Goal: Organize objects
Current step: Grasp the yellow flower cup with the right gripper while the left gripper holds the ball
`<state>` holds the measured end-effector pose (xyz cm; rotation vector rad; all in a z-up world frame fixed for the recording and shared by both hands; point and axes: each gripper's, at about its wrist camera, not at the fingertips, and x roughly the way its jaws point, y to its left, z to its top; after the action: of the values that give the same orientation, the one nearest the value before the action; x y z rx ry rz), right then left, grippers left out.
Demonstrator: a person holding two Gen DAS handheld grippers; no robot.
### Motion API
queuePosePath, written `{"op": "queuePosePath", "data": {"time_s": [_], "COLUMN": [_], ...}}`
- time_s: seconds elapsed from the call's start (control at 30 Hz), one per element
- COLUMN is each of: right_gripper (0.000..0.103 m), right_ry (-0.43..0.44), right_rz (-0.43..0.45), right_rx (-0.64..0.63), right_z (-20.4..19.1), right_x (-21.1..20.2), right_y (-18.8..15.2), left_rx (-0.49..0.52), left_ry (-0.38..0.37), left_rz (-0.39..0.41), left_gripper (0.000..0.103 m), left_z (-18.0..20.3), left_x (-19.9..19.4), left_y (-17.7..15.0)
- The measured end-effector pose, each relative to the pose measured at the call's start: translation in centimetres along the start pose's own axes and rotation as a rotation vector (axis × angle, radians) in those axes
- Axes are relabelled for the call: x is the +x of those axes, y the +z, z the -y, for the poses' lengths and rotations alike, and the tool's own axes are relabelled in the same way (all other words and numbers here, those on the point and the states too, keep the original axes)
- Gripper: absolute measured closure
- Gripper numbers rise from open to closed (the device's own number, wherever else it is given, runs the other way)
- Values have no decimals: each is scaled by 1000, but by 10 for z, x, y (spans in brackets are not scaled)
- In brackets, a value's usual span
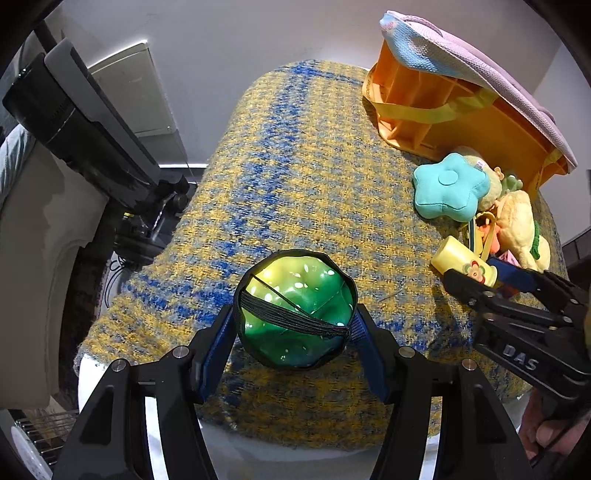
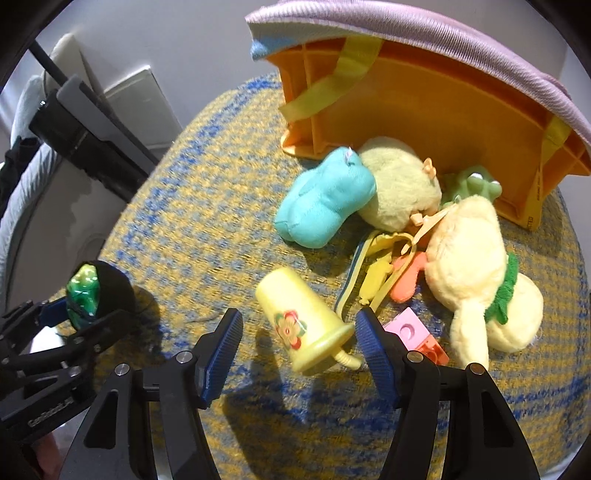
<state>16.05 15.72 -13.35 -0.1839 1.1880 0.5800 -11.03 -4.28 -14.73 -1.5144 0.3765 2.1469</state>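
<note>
Woven cloth (image 2: 207,206) on the worktop: mustard yellow and grey, crossed with blue bands. Orange basket (image 2: 424,107) lay tipped, with yellow straps and a lilac-and-pale-blue knit rim. Just before the basket: turquoise star cushion (image 2: 325,199), cream plush (image 2: 476,269) with green collar. Nearer than these: pale yellow cup (image 2: 299,317) printed with a red-green flower, pink block (image 2: 406,332). Far from the basket: glossy green ball (image 1: 295,302) in black netting.

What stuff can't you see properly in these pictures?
- Inside the orange bag: both views, tipped over, purple cloth draped on it.
- Green frog toy: right wrist view, mostly behind plush toys.
- Pink block: right wrist view, partly behind the right gripper finger.
</note>
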Motion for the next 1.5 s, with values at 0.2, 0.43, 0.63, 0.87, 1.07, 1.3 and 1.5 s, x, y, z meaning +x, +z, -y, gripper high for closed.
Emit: {"op": "queuePosePath", "data": {"time_s": [0.2,0.43,0.63,0.87,1.07,1.3,1.5], "right_gripper": [51,51,54,54,54,54,54], "right_ry": [6,27,38,26,8,-25,-52], "right_rz": [-23,-3,45,106,164,243,308], "right_rx": [3,22,34,80,110,120,125], "right_z": [1,5,13,38,60,77,97], "right_x": [10,-2,-25,-62,-94,-126,-154], "right_y": [0,-2,-5,-8,-8,12,33], "left_rx": [20,40,66,118,167,210,247], "left_ry": [-13,-19,-21,-32,-53,-75,-94], "left_rz": [-6,0,25,61,101,155,205], "left_gripper": [42,42,42,42,42,42,42], "left_z": [5,12,25,52,80,108,131], "left_x": [2,-5,-20,-43,-64,-85,-101], "left_y": [2,2,4,8,21,46,73]}}
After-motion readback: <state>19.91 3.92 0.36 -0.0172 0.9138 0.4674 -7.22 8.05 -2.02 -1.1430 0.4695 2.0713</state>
